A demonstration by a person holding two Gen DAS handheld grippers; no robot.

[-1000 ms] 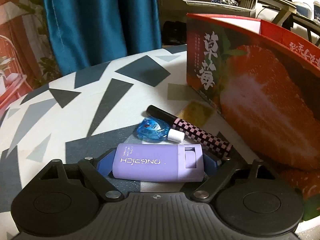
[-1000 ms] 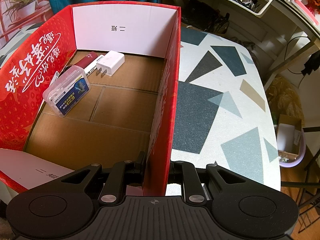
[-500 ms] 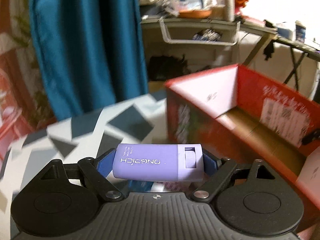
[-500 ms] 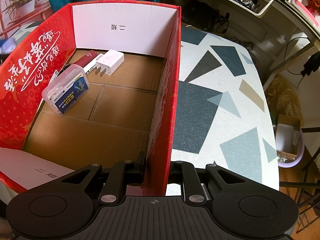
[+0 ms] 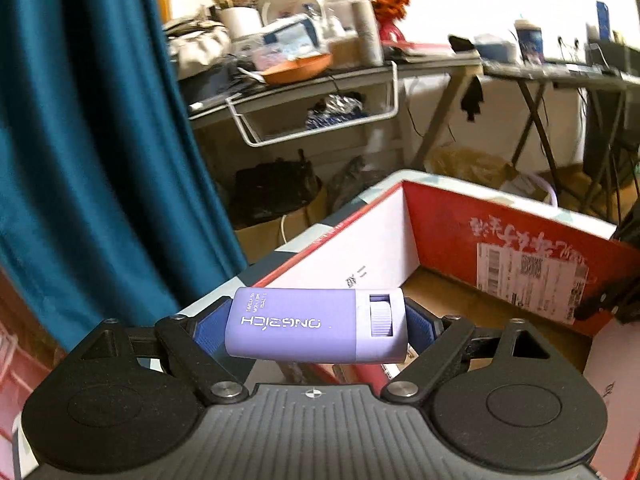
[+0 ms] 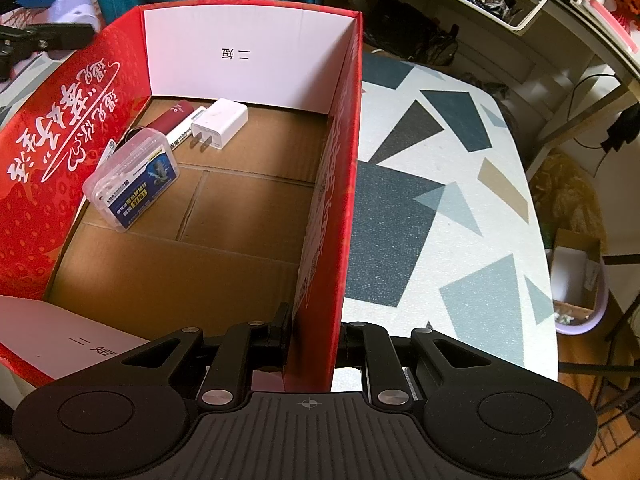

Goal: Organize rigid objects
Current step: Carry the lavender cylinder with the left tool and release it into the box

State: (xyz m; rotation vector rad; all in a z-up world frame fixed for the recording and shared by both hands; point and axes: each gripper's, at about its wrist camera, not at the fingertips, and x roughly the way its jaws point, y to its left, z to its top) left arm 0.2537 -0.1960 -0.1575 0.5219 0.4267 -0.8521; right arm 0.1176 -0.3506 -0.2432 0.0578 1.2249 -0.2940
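Note:
My left gripper [image 5: 316, 326] is shut on a lilac rectangular case [image 5: 316, 326], held crosswise by its two ends between the blue pads. It hangs above the near rim of the red cardboard box [image 5: 448, 224]. In the right wrist view the same gripper [image 6: 48, 20] and the lilac case [image 6: 76, 10] show at the top left, beyond the box. My right gripper [image 6: 314, 340] is shut on the box's right wall [image 6: 332, 200]. Inside lie a clear plastic case with a blue label [image 6: 132, 178], a white charger plug [image 6: 218, 124], a dark red stick [image 6: 172, 118] and a white marker [image 6: 182, 132].
The box stands on a white table with grey and dark triangles [image 6: 440, 200]. A teal curtain [image 5: 92, 140] hangs behind on the left. Cluttered desks and a wire shelf [image 5: 320, 120] fill the room beyond. A lilac bin [image 6: 580, 292] sits on the floor past the table's right edge.
My left gripper has risen off the table with the lilac case and swung toward the box, leaving the blue tape dispenser and checkered pen behind. The right gripper has kept still on the wall.

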